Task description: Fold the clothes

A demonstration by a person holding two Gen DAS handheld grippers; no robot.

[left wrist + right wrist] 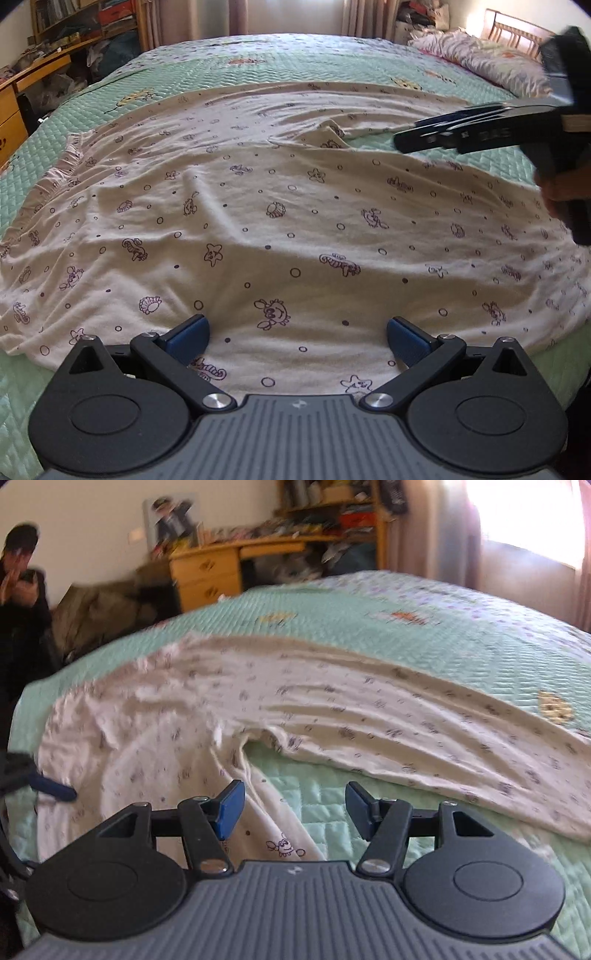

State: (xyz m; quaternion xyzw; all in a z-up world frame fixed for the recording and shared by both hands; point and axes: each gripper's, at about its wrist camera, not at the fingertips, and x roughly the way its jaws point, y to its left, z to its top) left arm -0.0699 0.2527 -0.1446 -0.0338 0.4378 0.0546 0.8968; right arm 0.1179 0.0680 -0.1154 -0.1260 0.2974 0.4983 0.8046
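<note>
Left wrist view shows the pale printed trousers (pixel 280 206) spread flat across the green quilted bed (pixel 258 62), waistband toward nine o'clock, legs forking toward two o'clock. The left gripper (pixel 297 341) hovers over the near leg at six o'clock, jaws wide, holding nothing. The right gripper (pixel 402 142) comes in at three o'clock above the crotch (its own camera shows its jaws wide). A pillow (pixel 491 59) lies at one o'clock.

A lived-in home bedroom: a bed under a green quilted bedspread (pixel 280 62), pillows (pixel 491 59) at two o'clock, a cluttered wooden desk (pixel 221 568) and bookshelves (pixel 81 22) at ten o'clock, curtained window (pixel 524 520) behind.
</note>
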